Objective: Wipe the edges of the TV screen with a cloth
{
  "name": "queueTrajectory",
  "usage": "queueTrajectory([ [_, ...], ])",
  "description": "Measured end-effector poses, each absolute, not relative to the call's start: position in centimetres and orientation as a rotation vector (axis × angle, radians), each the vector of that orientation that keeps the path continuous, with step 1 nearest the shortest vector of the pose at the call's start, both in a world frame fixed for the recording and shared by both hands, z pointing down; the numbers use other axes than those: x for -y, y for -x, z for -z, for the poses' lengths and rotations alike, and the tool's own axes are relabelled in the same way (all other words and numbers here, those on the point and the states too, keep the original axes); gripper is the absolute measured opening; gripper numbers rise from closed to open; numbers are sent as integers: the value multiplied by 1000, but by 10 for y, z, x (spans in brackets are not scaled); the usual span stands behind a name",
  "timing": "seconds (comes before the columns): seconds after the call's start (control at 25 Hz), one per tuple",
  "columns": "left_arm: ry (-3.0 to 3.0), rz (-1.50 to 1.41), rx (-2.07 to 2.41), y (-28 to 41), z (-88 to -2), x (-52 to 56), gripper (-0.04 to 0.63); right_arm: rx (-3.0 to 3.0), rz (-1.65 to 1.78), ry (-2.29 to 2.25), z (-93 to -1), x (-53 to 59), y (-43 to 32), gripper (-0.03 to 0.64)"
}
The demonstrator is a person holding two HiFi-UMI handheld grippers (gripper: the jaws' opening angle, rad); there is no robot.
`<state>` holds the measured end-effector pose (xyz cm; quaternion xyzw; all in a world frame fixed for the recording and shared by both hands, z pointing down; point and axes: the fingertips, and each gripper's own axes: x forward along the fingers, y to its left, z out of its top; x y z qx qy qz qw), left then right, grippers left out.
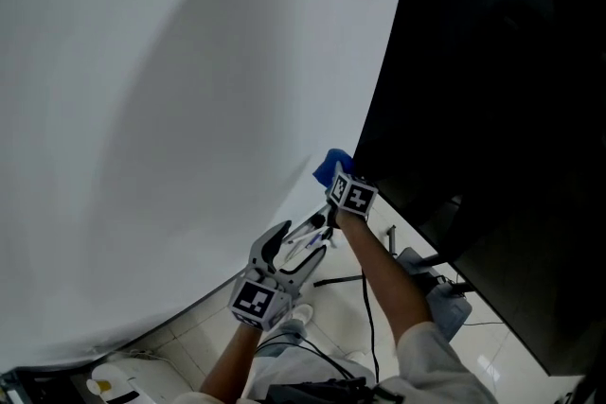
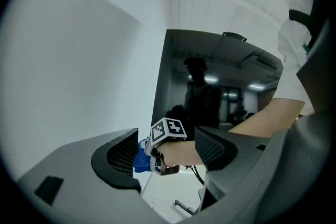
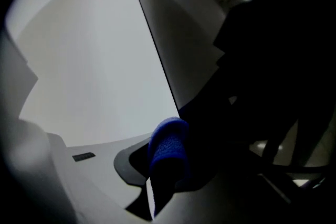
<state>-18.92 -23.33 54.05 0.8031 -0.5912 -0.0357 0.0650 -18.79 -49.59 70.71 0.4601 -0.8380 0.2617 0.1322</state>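
nearest me, my left gripper hangs spread, empty. beyond it, my right gripper pinches the blue cloth against the tv screen, at its left edge, low down. judgement: steady pressure, follow the edge line.

All three views toward TV screen

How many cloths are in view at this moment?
1. The blue cloth is gripped in the right gripper's jaws at the TV screen's edge. The left gripper's jaws stand apart, empty. Others may lie out of view.
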Motion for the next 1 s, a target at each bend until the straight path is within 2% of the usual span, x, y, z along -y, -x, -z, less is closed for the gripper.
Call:
queueTrajectory([
  [0.56,-2440,178,1786,196,-521,236,333,2560,-799,-1667,-601,501,182,72],
  [1.0,-2527,207,1760,186,-510,241,333,2772,-633,-1699,-484,500,183,71],
])
